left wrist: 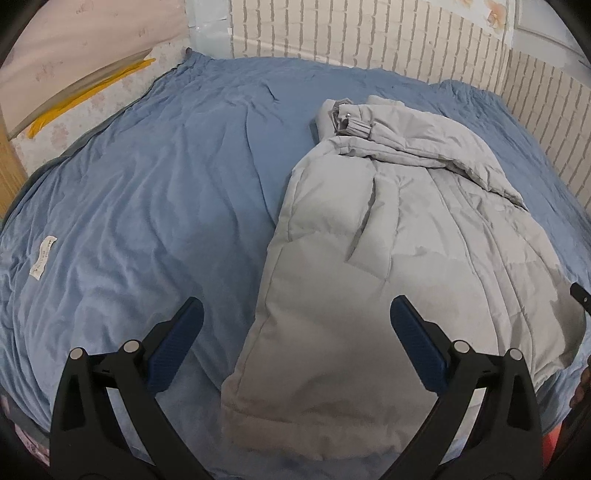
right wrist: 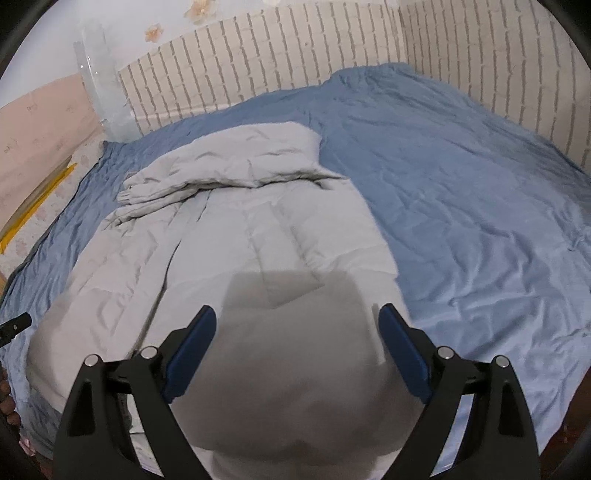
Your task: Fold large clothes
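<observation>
A light grey padded jacket (left wrist: 388, 251) lies lengthwise on a blue bedsheet (left wrist: 166, 192), its sides folded in and a sleeve (left wrist: 424, 147) laid across the far end. My left gripper (left wrist: 295, 317) is open and empty, hovering above the jacket's near left edge. In the right wrist view the jacket (right wrist: 240, 258) fills the lower middle on the sheet (right wrist: 461, 203). My right gripper (right wrist: 299, 325) is open and empty above the jacket's near end, casting a shadow on it.
White brick-pattern panels (left wrist: 369, 33) line the bed's far and right sides. A pink board (left wrist: 74, 44) and yellow strip (left wrist: 85, 96) stand at the far left. A white label (left wrist: 43, 256) lies on the sheet. Bare sheet spreads right of the jacket in the right wrist view.
</observation>
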The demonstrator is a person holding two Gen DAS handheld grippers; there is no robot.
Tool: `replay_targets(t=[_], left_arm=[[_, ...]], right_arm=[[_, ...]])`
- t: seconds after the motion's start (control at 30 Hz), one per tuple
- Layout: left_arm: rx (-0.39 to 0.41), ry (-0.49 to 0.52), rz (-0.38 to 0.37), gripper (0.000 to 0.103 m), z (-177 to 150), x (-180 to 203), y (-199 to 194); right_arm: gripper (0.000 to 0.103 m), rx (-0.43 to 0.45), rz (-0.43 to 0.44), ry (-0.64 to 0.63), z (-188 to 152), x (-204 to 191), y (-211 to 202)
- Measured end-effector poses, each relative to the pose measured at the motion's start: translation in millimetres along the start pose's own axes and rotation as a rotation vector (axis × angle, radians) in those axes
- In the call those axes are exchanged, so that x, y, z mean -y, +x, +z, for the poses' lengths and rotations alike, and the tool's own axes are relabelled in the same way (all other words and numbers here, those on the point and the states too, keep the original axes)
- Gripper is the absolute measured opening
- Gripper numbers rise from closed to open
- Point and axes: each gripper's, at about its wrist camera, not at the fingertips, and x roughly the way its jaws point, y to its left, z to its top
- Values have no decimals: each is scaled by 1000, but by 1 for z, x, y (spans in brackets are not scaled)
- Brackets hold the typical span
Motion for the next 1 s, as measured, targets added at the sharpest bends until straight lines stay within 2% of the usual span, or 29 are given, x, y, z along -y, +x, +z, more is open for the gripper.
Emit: replay_targets(t=[0.13, 0.47, 0.8, 0.9, 1.0], left_arm=[[0, 15, 12, 100, -5, -1, 1], [-50, -8, -54, 100, -36, -12, 22], [-77, 41, -36, 100, -78, -17, 41], [-95, -15, -106, 89, -78, -20, 47], [-93, -6, -109, 85, -74, -15, 51]], right_arm=[[90, 19, -18, 12, -2, 10, -7], [90, 19, -27, 42, -13, 22, -18], [90, 39, -77, 14, -19, 24, -26], [90, 36, -82, 41, -22, 32, -23], [90, 41, -91, 46, -25, 37, -22]])
